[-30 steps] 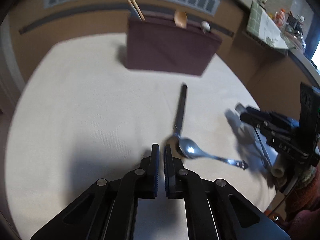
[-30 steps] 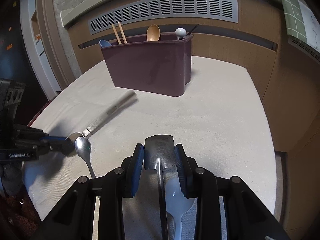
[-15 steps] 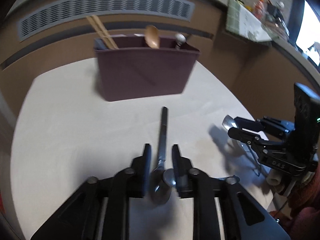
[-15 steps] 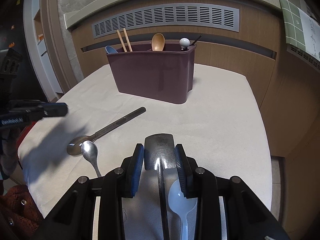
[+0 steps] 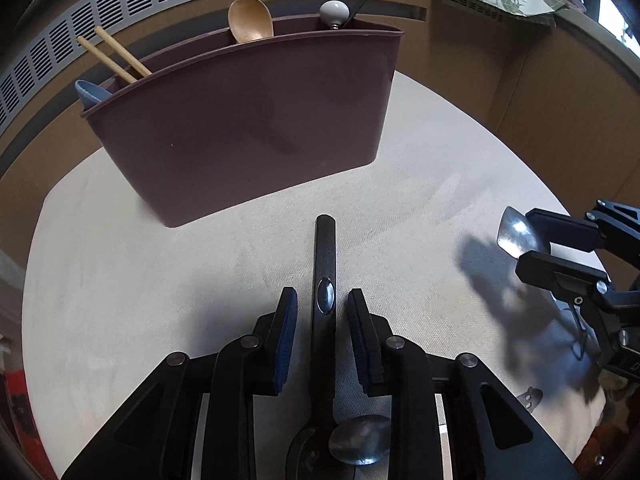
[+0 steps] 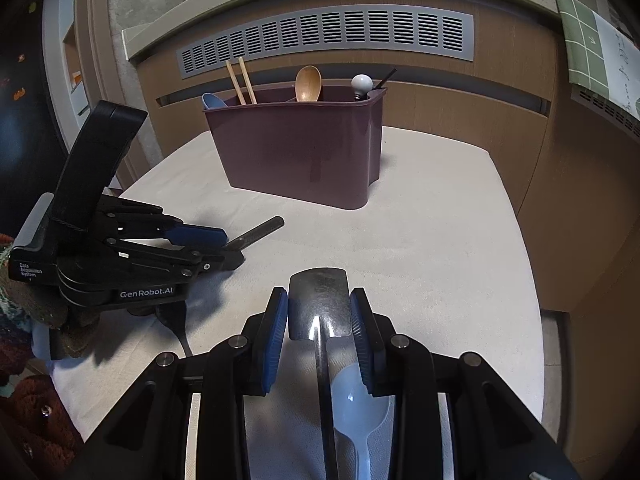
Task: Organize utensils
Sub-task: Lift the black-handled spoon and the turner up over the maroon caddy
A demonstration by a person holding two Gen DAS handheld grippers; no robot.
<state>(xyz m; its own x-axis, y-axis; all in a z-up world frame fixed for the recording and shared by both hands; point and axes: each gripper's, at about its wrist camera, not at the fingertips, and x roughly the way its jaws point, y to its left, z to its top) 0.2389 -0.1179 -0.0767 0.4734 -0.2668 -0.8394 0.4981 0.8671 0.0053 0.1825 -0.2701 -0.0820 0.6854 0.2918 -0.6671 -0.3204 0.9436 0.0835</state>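
Observation:
A maroon utensil caddy [image 5: 248,120] stands at the back of the table [image 5: 120,280]; it also shows in the right wrist view [image 6: 304,148]. It holds chopsticks [image 5: 116,54], a wooden spoon [image 5: 250,20], a blue spoon and a white-knobbed utensil. My left gripper [image 5: 323,308] is open, its fingers either side of a dark-handled metal spoon [image 5: 325,264] lying on the cloth. A second metal spoon bowl [image 5: 360,444] lies under it. My right gripper [image 6: 319,312] is shut on a flat metal spatula [image 6: 318,300]. A pale blue plastic spoon [image 6: 360,408] lies beneath it.
A wooden wall with a grey vent grille [image 6: 328,32] runs behind the table. The table edge drops off at the right [image 6: 536,300]. A green checked cloth [image 6: 592,52] hangs at the upper right. The left gripper body [image 6: 112,256] shows at the left of the right wrist view.
My left gripper has opened and moved forward along the dark-handled spoon, so the handle now lies between its fingers. My right gripper has stayed shut on the spatula.

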